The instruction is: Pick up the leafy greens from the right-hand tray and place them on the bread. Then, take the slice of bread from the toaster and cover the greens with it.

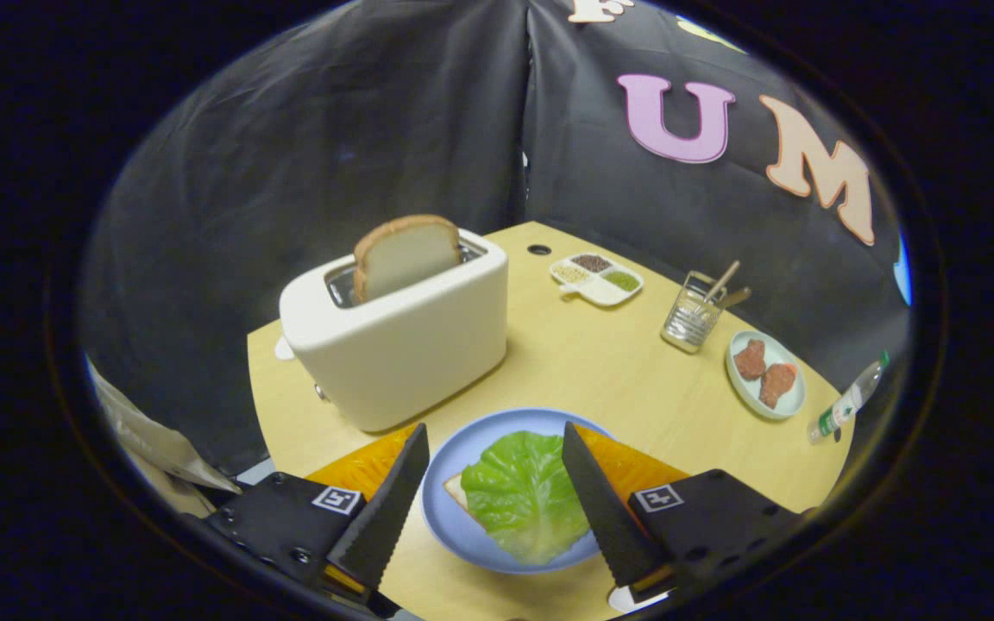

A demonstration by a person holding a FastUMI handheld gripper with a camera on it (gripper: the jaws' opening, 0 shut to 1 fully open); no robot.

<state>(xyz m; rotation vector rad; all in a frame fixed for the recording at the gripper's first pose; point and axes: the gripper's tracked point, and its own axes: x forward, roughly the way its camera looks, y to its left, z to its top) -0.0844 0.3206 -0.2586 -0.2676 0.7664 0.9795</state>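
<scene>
**Lettuce on bread, toast waiting in toaster**

Hand-held gripper (495, 435) spread wide, pinching nothing, hovering over blue plate (454, 528). Between the fingers: lettuce leaf (521, 496) lying on a bread slice (455, 490), only a corner of bread peeking out beside the leaf. Orange mat (359, 466) under the plate. Beyond the fingers: white toaster (398, 336) on the table (583, 362), second bread slice (404, 253) standing up out of its slot.
</scene>
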